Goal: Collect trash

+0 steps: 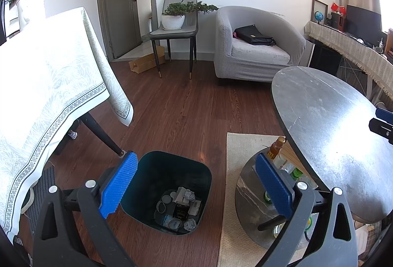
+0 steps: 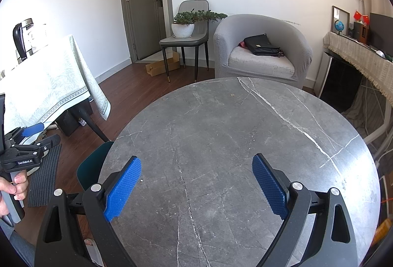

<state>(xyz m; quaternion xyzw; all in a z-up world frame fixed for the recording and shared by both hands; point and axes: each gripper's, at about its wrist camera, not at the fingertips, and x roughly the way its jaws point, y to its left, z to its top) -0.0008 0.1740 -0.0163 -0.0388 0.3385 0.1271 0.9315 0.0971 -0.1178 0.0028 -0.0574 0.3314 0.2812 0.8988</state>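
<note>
Left wrist overlooks bin (image 1: 169, 191); right overlooks round table (image 2: 233, 144); both face armchair (image 1: 255, 46).

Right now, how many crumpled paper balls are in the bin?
2 that show. One paper ball lies toward the far side of the trash bin, one paper ball at the near side. More may hide under other trash.
</note>
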